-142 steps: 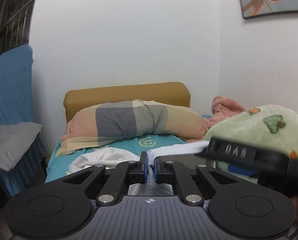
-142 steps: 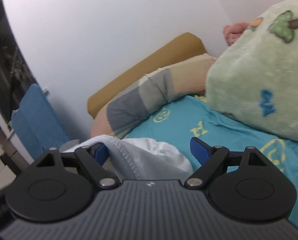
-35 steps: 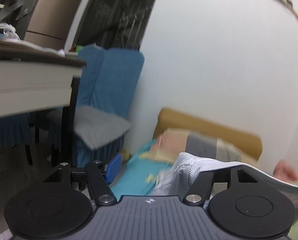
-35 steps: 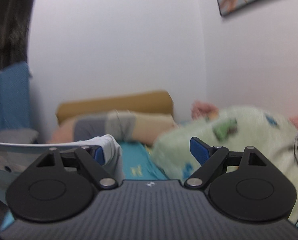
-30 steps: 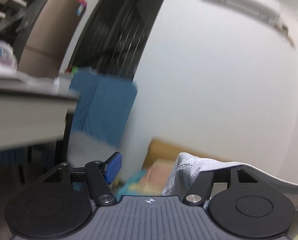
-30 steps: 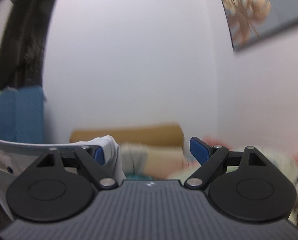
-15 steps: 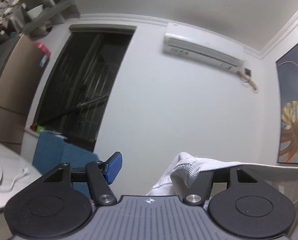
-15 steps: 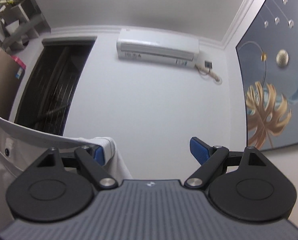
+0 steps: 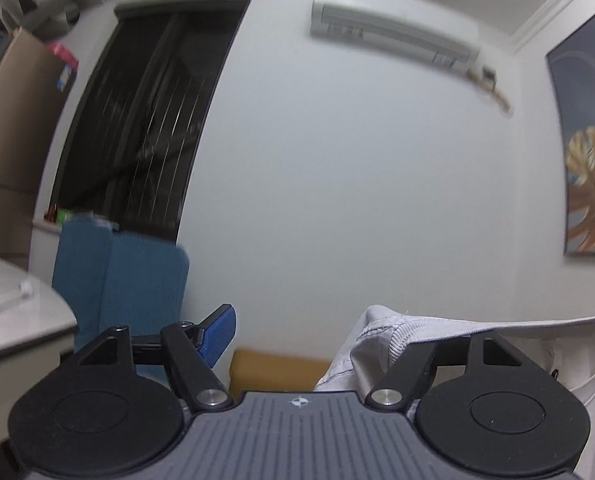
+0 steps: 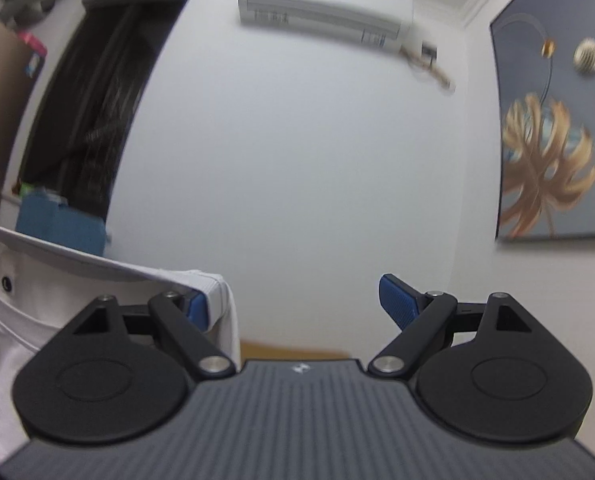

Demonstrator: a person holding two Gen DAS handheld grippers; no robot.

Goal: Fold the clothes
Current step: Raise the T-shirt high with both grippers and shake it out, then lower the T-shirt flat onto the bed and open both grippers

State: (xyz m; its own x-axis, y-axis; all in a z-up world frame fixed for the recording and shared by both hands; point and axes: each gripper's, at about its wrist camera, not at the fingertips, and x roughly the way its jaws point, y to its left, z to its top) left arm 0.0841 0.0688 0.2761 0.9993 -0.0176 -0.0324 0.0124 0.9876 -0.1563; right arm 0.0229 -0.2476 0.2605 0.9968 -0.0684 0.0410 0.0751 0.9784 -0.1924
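Up in the air before the white wall, both pairs of fingers stand wide apart: the left gripper [image 9: 309,328] has the pale grey garment [image 9: 393,334] draped over its right finger, and the right gripper [image 10: 293,300] carries the same cloth hung over its left finger [image 10: 196,306]. The fabric stretches taut between them, with the air conditioner [image 10: 321,4], dark doorway [image 9: 153,120] and gold-leaf painting [image 10: 553,140] beyond.

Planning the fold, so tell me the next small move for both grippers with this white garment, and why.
Probably lower both together, keeping level. The white garment hangs stretched between the left gripper and right gripper, hooked over one finger of each with jaws open, and both cameras face the wall above the headboard.
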